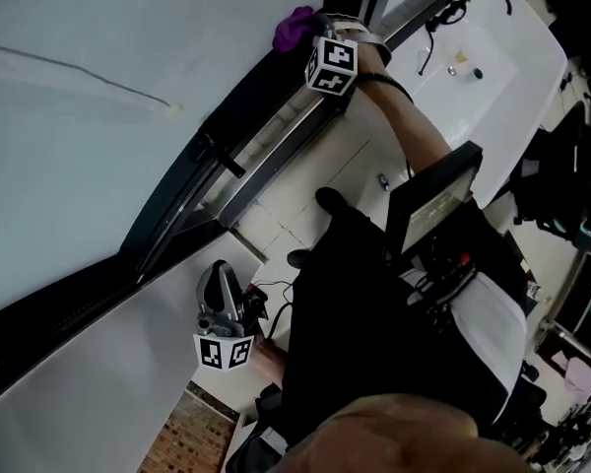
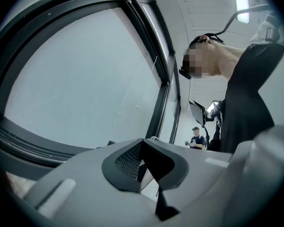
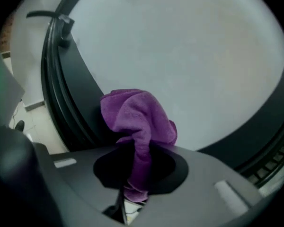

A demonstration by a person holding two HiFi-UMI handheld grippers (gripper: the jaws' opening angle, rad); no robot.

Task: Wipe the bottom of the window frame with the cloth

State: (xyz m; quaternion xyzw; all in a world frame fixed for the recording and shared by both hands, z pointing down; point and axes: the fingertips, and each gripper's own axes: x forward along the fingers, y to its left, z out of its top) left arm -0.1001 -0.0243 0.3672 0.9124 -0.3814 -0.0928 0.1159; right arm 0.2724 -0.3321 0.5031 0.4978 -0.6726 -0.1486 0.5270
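Purple cloth (image 3: 137, 117) pinched in right tongs (image 3: 135, 174), bunched just past their tips against the dark window frame (image 3: 78, 98); contact looks likely, view dim. Left tongs (image 2: 142, 150) pressed together, empty, well apart from cloth.

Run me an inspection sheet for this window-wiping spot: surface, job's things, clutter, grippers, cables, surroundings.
Surface: window frame, dark, below pale glass.
Job's things: purple cloth, bunched at the frame's bottom rail.
Clutter: small objects on the white counter.
Grippers: right gripper, jaws shut on the cloth; left gripper, held low, jaws together, nothing between them.
Cables: black cable on the tiled floor near the left gripper.
Surroundings: a second person stands far off.
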